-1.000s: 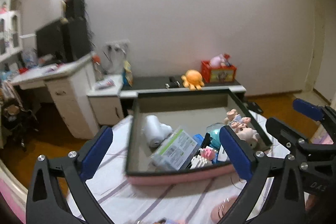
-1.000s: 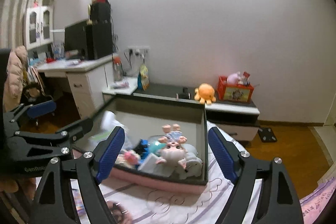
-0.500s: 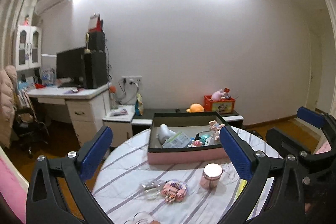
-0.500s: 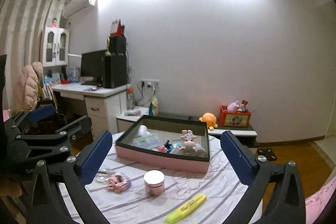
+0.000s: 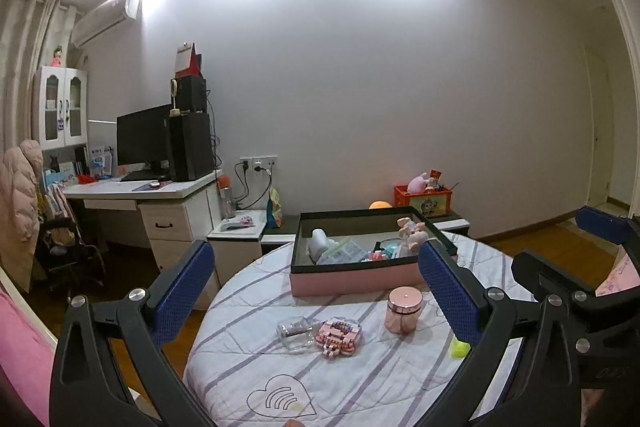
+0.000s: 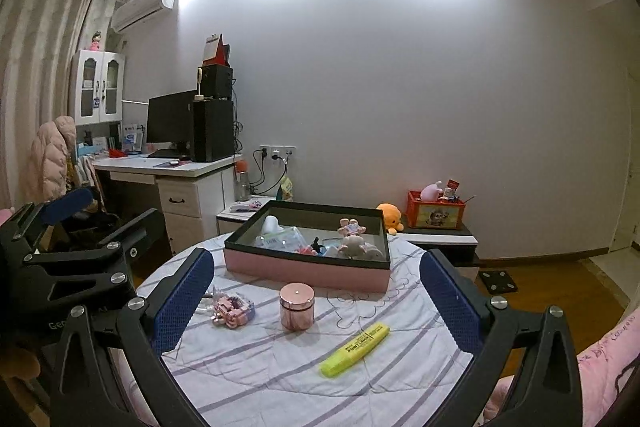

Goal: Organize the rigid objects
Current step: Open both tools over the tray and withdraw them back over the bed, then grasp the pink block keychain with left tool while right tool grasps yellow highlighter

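A pink box (image 5: 356, 279) (image 6: 304, 269) with a black rim stands at the far side of a round table and holds a doll, a white bottle and several small items. Nearer lie a rose-gold jar (image 5: 403, 315) (image 6: 297, 311), a pink block figure (image 5: 338, 337) (image 6: 234, 311), a clear glass piece (image 5: 294, 331) and a yellow highlighter (image 6: 355, 343) (image 5: 459, 349). My left gripper (image 5: 320, 291) is open and empty, back from the table's near edge. My right gripper (image 6: 316, 293) is also open wide and empty, beside the left one.
The table wears a white cloth with purple stripes (image 5: 256, 359) (image 6: 260, 359). Behind it stand a white desk with a monitor (image 5: 144, 143), a low cabinet (image 6: 440, 239) with an orange plush and a red crate (image 6: 436, 215). Wooden floor (image 6: 560, 283) lies to the right.
Both grippers have pulled back from the box, which now looks small and far. The jar, block figure and highlighter have come into view. The right jaws have spread wider.
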Available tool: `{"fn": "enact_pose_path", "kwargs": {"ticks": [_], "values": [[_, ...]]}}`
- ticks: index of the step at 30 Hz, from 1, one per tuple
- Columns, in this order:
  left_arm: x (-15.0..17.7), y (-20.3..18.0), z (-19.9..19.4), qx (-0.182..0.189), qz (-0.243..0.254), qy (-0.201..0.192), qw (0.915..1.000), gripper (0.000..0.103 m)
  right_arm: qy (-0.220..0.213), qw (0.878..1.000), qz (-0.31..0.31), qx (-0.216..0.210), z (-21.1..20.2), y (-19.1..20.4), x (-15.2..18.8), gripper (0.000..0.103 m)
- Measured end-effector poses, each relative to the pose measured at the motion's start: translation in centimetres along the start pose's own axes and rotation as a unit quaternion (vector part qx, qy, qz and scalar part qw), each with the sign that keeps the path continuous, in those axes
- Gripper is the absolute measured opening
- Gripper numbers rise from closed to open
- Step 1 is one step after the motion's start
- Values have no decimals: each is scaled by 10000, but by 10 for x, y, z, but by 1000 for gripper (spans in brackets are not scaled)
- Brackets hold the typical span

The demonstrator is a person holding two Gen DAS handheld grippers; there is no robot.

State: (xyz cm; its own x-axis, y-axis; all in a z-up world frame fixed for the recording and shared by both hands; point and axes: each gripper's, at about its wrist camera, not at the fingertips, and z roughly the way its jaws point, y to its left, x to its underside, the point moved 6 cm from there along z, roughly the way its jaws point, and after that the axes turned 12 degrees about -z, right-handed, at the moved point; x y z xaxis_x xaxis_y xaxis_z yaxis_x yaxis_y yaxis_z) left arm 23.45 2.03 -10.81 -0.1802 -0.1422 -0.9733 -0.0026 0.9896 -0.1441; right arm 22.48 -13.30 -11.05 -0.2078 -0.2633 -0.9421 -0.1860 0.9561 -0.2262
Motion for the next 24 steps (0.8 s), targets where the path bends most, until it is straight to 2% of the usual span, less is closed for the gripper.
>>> {"fn": "enact_pose_path", "kwargs": {"ticks": [7, 11, 17, 19, 24], "values": [[18, 4, 13, -56, -123, 220, 9997, 103, 180, 9998, 10, -18, 10, 0, 14, 103], [41, 7, 31, -70, -94, 605, 9981, 103, 426, 9988, 179, -176, 24, 3, 31, 103], [78, 18, 60, -61, -55, 1262, 9920, 103, 1162, 9906, 594, -418, 64, 3, 71, 103], [86, 24, 69, -139, -30, 1405, 9900, 103, 1570, 9851, 651, -267, 81, -2, 88, 103], [98, 38, 89, -245, -141, 1659, 9857, 103, 2198, 9722, 783, -171, 114, -11, 118, 103]]}}
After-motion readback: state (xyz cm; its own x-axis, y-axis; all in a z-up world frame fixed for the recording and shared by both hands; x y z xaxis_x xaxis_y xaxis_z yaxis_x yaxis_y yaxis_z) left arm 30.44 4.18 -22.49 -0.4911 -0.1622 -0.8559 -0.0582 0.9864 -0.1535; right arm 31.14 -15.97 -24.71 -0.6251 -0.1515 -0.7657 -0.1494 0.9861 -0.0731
